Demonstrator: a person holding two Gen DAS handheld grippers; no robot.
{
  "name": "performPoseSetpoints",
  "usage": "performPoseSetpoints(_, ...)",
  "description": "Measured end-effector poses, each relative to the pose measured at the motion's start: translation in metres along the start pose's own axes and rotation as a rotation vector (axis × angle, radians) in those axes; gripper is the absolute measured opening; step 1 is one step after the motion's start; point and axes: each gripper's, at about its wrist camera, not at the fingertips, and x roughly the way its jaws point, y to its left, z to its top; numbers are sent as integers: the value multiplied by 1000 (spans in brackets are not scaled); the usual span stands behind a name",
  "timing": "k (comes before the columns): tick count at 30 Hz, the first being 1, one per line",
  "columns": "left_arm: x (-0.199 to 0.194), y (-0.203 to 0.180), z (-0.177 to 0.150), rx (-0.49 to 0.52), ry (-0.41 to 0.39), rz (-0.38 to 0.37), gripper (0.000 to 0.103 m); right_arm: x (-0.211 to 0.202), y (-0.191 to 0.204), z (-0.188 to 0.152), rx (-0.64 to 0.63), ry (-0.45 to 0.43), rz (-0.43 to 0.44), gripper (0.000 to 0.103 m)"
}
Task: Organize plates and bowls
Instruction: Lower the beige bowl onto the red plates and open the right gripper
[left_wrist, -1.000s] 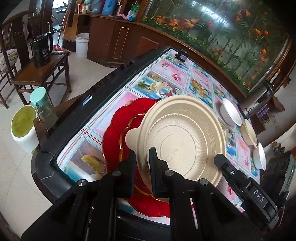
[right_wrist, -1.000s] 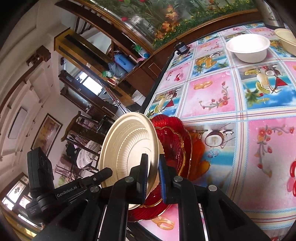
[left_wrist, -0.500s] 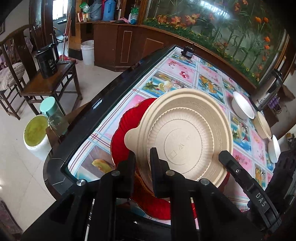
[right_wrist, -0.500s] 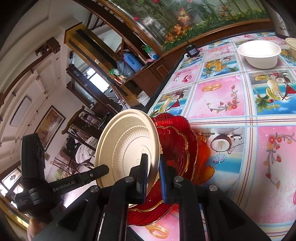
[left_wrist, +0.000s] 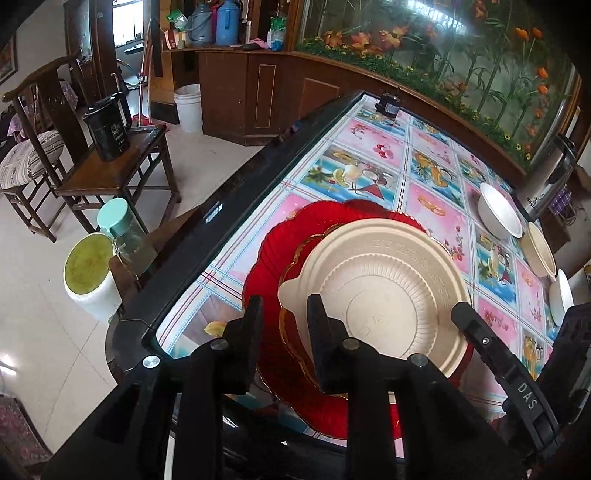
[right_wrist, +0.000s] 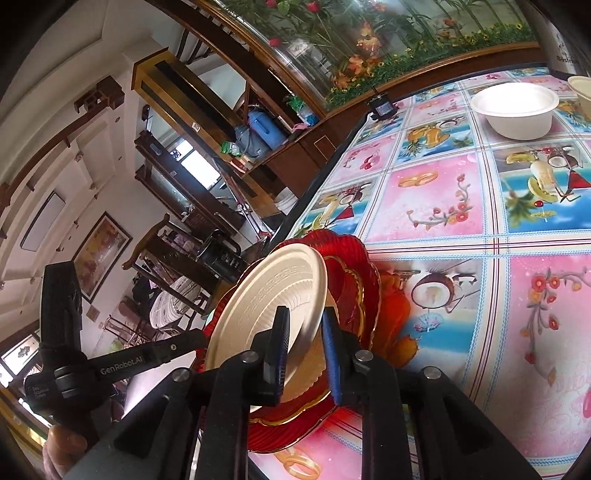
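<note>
A beige round plate (left_wrist: 384, 291) lies on top of red plates (left_wrist: 280, 243) at the near left corner of the table. My left gripper (left_wrist: 282, 306) is open, its fingers astride the beige plate's near rim. My right gripper (right_wrist: 304, 323) is open too, its fingers either side of the beige plate's (right_wrist: 266, 299) edge, with the red plates (right_wrist: 354, 273) under it. Further along the table stand a white bowl (left_wrist: 498, 216), a beige bowl (left_wrist: 539, 249) and another white bowl (left_wrist: 559, 297). The white bowl (right_wrist: 515, 107) shows in the right wrist view too.
The table (left_wrist: 376, 177) has a colourful tiled cloth and a black edge (left_wrist: 229, 206). A small black device (left_wrist: 388, 105) sits at the far corner, a steel urn (left_wrist: 546, 177) at the far right. Beside the table stand a stool with a bottle (left_wrist: 122, 229) and a wooden chair (left_wrist: 110, 173).
Both grippers have opened from the beige plate. The plate has gone down from tilted and held to lying on the red plates.
</note>
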Motion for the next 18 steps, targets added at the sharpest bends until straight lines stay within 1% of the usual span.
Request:
performPoseSetpoints(3, -5, 1, 1, -3, -17, -1, 22, 1, -2, 1, 12, 7, 1, 23)
performPoseSetpoints(6, -10, 1, 2, -10, -35, -15, 22, -7, -4, 1, 22, -27, 2, 36)
performPoseSetpoints(7, -10, 0, 2, -8, -38, -16, 22, -9, -6, 2, 31, -36, 2, 44)
performPoseSetpoints(8, -11, -1, 2, -4, -40, -15, 22, -11, -8, 2, 43, -44, 10, 45)
performPoseSetpoints(11, -13, -5, 2, 6, -43, -18, 22, -19, -17, 4, 85, -68, 24, 45)
performPoseSetpoints(15, -15, -13, 1, 24, -49, -21, 22, -30, -33, 7, 133, -83, 13, 50)
performPoseSetpoints(17, -17, -19, -1, 39, -54, -19, 26, -34, -42, 8, 165, -84, 12, 52)
performPoseSetpoints(18, -18, -22, -1, 46, -57, -20, 38, -38, -47, 9, 183, -89, 9, 53)
